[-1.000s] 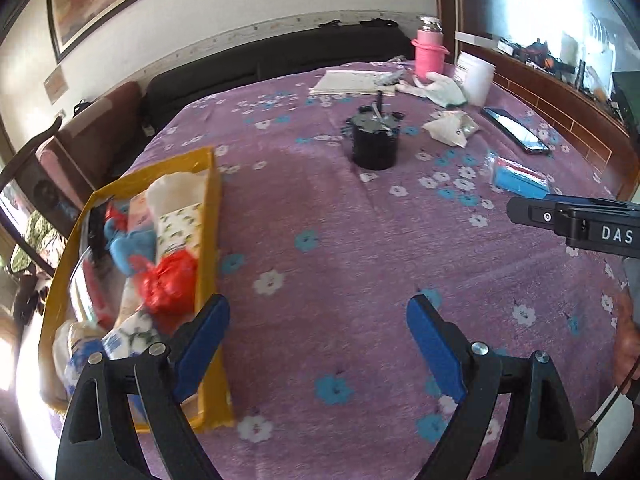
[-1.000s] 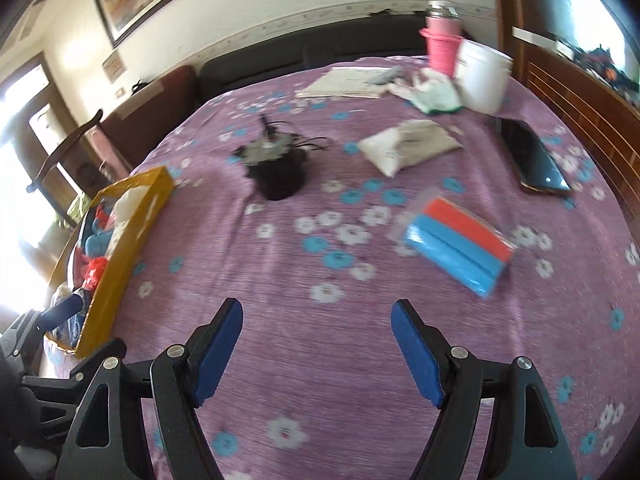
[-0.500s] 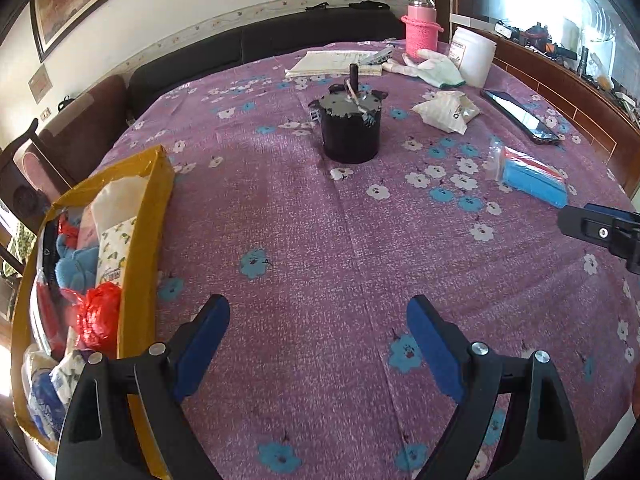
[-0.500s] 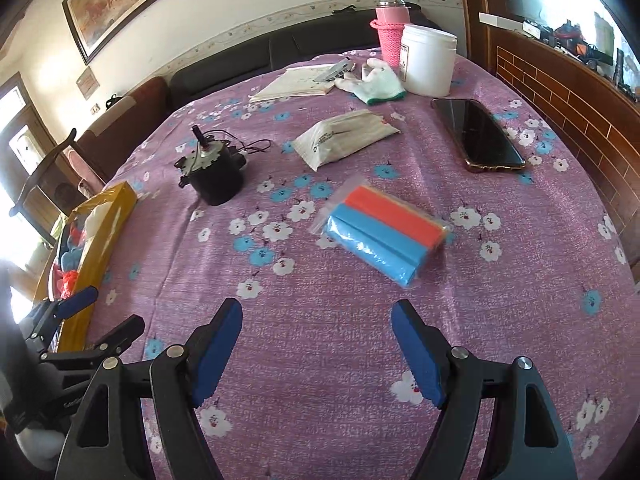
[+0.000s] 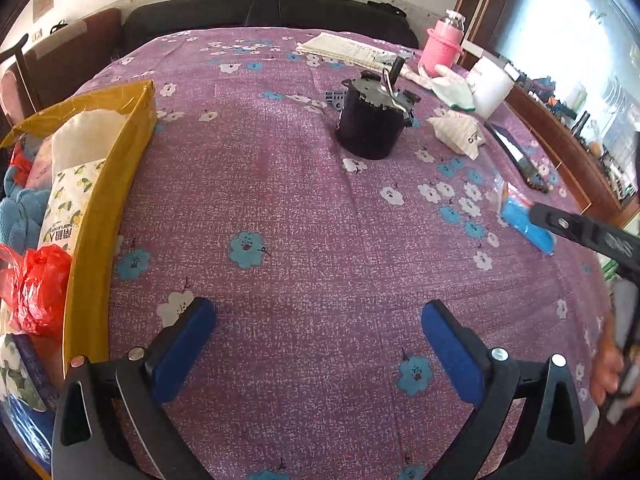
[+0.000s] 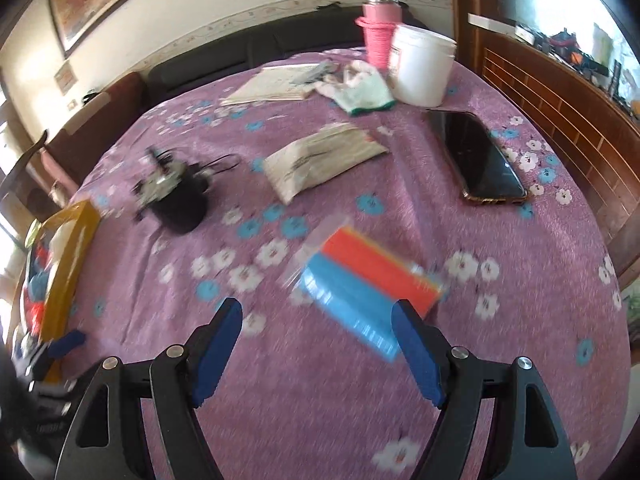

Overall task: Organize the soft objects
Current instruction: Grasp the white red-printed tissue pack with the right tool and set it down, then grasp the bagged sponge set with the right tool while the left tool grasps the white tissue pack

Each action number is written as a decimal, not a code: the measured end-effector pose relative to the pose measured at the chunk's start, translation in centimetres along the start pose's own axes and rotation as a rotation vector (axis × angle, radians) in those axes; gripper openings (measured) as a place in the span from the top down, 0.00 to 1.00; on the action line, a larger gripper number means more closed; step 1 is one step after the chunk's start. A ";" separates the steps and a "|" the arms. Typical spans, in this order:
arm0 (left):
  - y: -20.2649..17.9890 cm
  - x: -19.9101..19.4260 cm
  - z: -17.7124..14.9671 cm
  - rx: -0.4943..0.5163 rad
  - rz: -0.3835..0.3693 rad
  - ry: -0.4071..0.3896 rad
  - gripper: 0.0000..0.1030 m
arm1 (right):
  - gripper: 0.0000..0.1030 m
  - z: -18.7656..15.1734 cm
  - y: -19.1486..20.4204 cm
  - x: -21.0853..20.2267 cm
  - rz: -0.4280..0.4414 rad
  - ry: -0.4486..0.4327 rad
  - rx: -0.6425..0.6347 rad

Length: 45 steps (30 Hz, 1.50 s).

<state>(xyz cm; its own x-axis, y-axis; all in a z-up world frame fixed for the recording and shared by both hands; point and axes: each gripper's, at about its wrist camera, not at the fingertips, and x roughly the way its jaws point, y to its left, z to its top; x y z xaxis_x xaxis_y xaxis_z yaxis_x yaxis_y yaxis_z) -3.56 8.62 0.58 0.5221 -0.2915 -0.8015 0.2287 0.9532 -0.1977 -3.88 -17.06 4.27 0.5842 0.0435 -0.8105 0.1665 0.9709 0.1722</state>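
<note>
Fig.: Sponge pack [image 6: 362, 280] on purple cloth [image 6: 320, 420], just ahead of right gripper [image 6: 318, 346].
Right jaws wide, nothing btwn. Left gripper [image 5: 318, 344] jaws just opened to widest, empty, over bare cloth. Yellow box [image 5: 104, 208] w/ soft items at left; black motor [image 5: 370, 120] beyond.

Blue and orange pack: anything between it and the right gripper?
Nothing visible. The right gripper is open and empty, with only bare purple cloth between its fingers and the blue and orange pack just ahead. The black motor sits well off to the left.
</note>
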 end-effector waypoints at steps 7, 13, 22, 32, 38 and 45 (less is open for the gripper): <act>1.1 -0.4 0.1 -0.054 -0.071 -0.035 0.00 | 0.22 6.7 -0.8 3.3 -0.060 0.030 0.065; 1.5 -0.6 0.2 -0.077 -0.093 -0.048 0.00 | 0.22 12.8 -1.1 8.4 -0.051 0.116 0.205; 1.9 -0.4 0.5 -0.103 -0.112 -0.060 0.00 | 0.63 12.2 1.6 10.5 -0.075 0.186 0.117; 1.9 -0.4 0.4 -0.100 -0.113 -0.059 0.00 | 0.52 1.0 9.0 4.1 0.251 0.389 -0.140; 1.5 -0.2 0.3 -0.081 -0.089 -0.045 0.00 | 0.18 3.8 1.6 -2.8 0.005 0.032 -0.100; -0.6 0.8 0.3 0.047 0.041 0.029 0.00 | 0.17 4.7 -5.9 1.2 -0.108 0.072 0.041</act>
<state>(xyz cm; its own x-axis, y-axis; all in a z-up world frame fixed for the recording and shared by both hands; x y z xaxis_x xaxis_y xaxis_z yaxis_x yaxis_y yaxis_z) -3.03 7.76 0.23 0.5078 -0.2488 -0.8248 0.2462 0.9594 -0.1378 -0.43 -23.86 4.88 0.5027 -0.0430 -0.8634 0.2587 0.9605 0.1028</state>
